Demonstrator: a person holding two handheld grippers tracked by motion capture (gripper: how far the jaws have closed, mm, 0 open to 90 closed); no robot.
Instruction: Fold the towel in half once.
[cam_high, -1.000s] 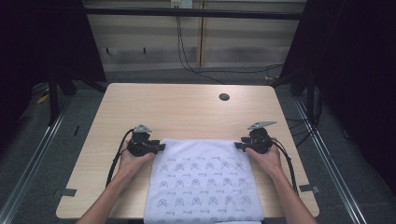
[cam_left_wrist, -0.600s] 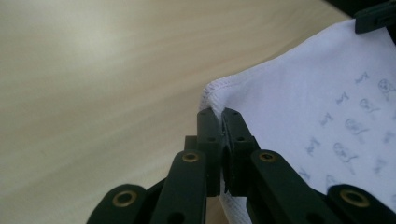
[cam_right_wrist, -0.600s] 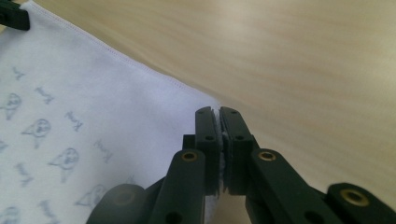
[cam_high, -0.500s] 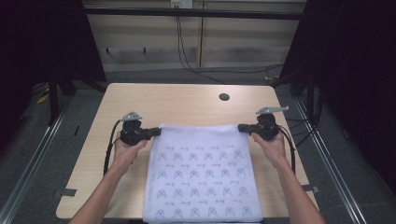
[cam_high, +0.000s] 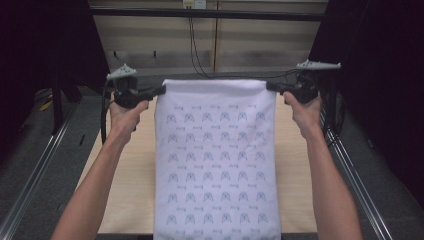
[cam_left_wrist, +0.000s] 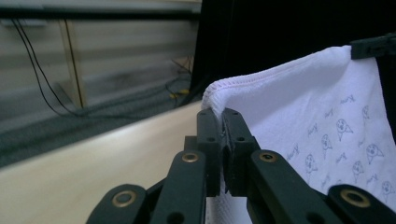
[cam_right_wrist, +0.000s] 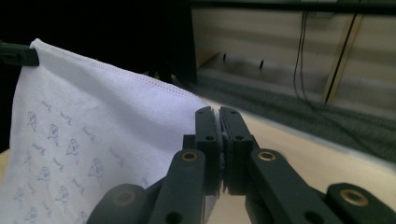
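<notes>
The towel (cam_high: 216, 160) is hanging above the table (cam_high: 135, 170), its top corners pinched tight by the left gripper (cam_high: 161, 91) and right gripper (cam_high: 270, 85); top hem is stretching taut, bare tabletop flanking both sides

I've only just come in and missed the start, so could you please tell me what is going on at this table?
A person is holding up a white cloth printed with small blue-grey figures by its two top corners. The left gripper is shut on the cloth's left corner and the right gripper on its right corner, so the top edge is stretched level between them. The cloth hangs flat and open above the light wooden table, its lower part running out of the bottom of the high view.
</notes>
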